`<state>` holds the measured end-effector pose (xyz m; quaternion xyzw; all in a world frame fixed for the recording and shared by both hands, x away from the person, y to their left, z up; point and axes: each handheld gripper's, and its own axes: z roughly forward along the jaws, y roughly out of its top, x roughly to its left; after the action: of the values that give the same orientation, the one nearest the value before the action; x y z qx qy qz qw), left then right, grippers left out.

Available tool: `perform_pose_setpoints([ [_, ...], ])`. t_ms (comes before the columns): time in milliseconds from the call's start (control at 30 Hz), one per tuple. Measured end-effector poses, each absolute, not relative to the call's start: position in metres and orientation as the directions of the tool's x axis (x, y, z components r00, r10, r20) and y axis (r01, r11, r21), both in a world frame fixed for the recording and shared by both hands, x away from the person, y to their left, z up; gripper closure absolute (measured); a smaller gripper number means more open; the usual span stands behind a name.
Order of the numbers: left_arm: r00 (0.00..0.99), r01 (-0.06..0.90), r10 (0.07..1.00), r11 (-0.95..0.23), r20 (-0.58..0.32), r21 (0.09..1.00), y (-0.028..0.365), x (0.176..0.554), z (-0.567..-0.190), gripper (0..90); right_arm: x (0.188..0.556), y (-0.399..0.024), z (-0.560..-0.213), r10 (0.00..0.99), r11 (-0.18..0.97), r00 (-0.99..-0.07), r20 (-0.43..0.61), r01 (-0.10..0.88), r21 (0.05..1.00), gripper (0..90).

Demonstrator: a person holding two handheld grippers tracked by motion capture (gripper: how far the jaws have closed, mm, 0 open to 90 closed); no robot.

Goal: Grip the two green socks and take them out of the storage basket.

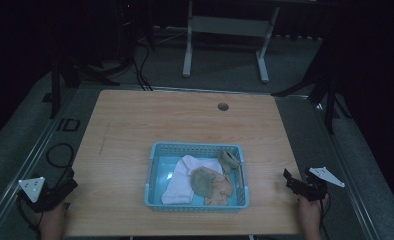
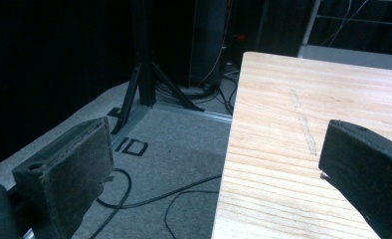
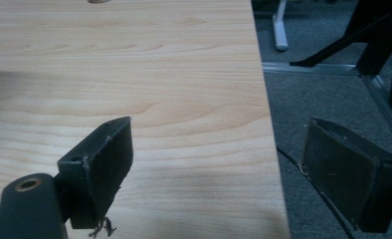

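Left gripper [image 1: 67,186] is held low at the near left, its hand [image 1: 52,220] entering from the bottom edge. Jaws stand wide apart, nothing between them. Right gripper [image 1: 291,181] is held at the near right, its hand [image 1: 310,212] gripping from below. Jaws stand wide apart, nothing between the pads [image 3: 104,169]. Both point forward.

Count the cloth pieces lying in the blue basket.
4, as far as shows. In the blue basket: a white cloth at left, a green one in the middle, a peach one at near right, an olive one at the far right corner. More may lie underneath.
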<state>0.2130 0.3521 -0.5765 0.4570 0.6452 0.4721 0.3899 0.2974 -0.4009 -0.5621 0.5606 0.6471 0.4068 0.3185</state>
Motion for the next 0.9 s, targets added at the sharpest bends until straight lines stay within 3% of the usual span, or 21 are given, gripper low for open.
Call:
perform_pose_setpoints([
  [167,-0.279,0.226,0.957,0.146,-0.08,0.963,0.353,0.213,-0.576,0.7,0.298,-0.399,-0.562,0.987,0.053,-0.159,0.027,0.481,0.875,12.6],
  [367,-0.273,0.225,0.958,0.152,-0.088,0.962,0.354,0.213,-0.576,0.7,0.297,-0.398,-0.56,0.948,0.128,-0.313,0.057,0.54,0.832,12.5],
  [567,-0.272,0.225,0.959,0.151,-0.087,0.963,0.353,0.213,-0.576,0.7,0.289,-0.4,-0.559,0.915,0.219,-0.402,0.038,0.572,0.791,12.5],
  [700,-0.272,0.227,0.959,0.144,-0.079,0.963,0.353,0.213,-0.576,0.7,0.284,-0.4,-0.559,0.91,0.253,-0.413,0.019,0.592,0.766,12.5],
  [767,-0.273,0.227,0.959,0.145,-0.081,0.963,0.353,0.213,-0.576,0.7,0.278,-0.403,-0.556,0.91,0.219,-0.406,0.088,0.649,0.729,12.7],
  [900,-0.272,0.229,0.959,0.145,-0.08,0.963,0.353,0.213,-0.576,0.7,0.273,-0.401,-0.547,0.913,0.26,-0.404,0.059,0.688,0.677,13.5],
])
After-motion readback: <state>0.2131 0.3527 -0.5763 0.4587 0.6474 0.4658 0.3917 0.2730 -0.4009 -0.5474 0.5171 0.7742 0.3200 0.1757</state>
